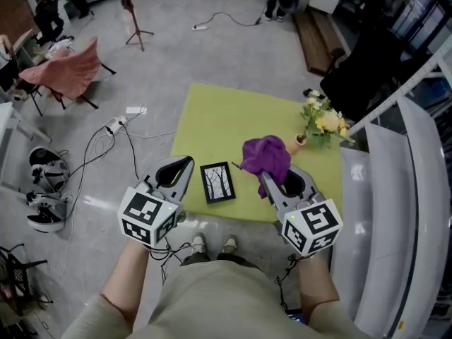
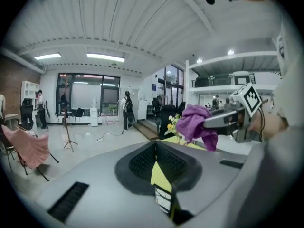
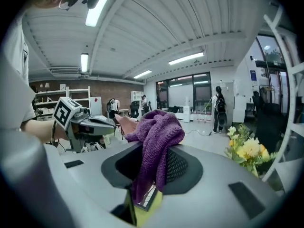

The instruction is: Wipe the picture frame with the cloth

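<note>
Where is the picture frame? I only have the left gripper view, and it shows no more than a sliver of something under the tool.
Observer: The picture frame lies flat on the green table, between the left tool and the right tool.
Operator: Is the purple cloth touching it?
Observer: No. In the head view the cloth sits to the right of the frame, not over it.
Operator: Is the cloth properly gripped?
Observer: Yes. The right gripper view shows the jaws shut on it, with most of the cloth bunched above them.
</note>
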The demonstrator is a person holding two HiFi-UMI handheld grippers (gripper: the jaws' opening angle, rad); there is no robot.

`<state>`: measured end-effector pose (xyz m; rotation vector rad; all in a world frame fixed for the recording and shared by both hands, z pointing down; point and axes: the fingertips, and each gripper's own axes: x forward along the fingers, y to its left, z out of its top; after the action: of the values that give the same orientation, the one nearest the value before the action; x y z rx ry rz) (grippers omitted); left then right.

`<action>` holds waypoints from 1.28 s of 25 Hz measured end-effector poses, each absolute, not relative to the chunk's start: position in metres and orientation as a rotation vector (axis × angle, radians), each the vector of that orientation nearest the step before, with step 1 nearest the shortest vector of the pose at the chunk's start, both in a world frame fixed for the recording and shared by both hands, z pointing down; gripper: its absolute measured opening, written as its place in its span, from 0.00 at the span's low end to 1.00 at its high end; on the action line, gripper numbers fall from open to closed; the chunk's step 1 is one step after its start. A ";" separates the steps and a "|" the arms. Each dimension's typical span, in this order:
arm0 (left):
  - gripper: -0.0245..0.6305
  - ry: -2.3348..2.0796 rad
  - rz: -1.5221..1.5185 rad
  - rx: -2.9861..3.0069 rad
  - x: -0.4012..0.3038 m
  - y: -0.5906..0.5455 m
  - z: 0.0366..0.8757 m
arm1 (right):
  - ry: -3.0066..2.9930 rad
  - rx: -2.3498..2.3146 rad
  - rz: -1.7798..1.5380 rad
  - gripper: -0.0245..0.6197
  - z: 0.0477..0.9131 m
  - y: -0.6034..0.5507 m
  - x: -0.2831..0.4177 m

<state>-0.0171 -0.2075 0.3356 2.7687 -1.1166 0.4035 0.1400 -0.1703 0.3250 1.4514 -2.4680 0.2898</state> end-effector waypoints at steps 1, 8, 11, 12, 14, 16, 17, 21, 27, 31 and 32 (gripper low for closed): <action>0.05 -1.123 0.355 2.788 -0.017 -0.206 0.319 | -2.483 1.453 0.267 0.21 0.315 -0.169 0.139; 0.05 -1.237 0.225 2.925 -0.021 -0.192 0.242 | -2.530 1.481 0.093 0.21 0.261 -0.159 0.135; 0.05 -1.255 0.205 2.953 -0.022 -0.185 0.227 | -2.555 1.500 0.039 0.21 0.243 -0.154 0.133; 0.05 -1.269 0.212 2.964 -0.023 -0.183 0.225 | -2.561 1.504 0.020 0.21 0.239 -0.151 0.133; 0.05 -1.309 0.234 2.977 -0.024 -0.179 0.223 | -2.576 1.505 -0.002 0.21 0.234 -0.145 0.133; 0.05 -1.345 0.248 2.978 -0.025 -0.178 0.223 | -2.588 1.512 -0.005 0.21 0.232 -0.140 0.136; 0.05 -1.355 0.252 2.974 -0.025 -0.177 0.224 | -2.590 1.519 -0.002 0.21 0.231 -0.137 0.138; 0.05 -1.359 0.288 2.948 -0.026 -0.177 0.241 | -2.579 1.542 0.014 0.21 0.237 -0.131 0.148; 0.05 -1.321 0.366 2.912 -0.021 -0.174 0.272 | -2.504 1.536 0.070 0.21 0.272 -0.133 0.157; 0.05 -1.303 0.361 2.904 -0.015 -0.171 0.273 | -2.504 1.553 0.083 0.21 0.275 -0.132 0.159; 0.05 -1.300 0.359 2.906 -0.015 -0.172 0.272 | -2.505 1.560 0.082 0.21 0.273 -0.133 0.160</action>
<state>-0.0149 -0.1721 0.2721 2.9057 -1.2996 0.3586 0.1598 -0.1331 0.2732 1.5601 -2.5055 0.0818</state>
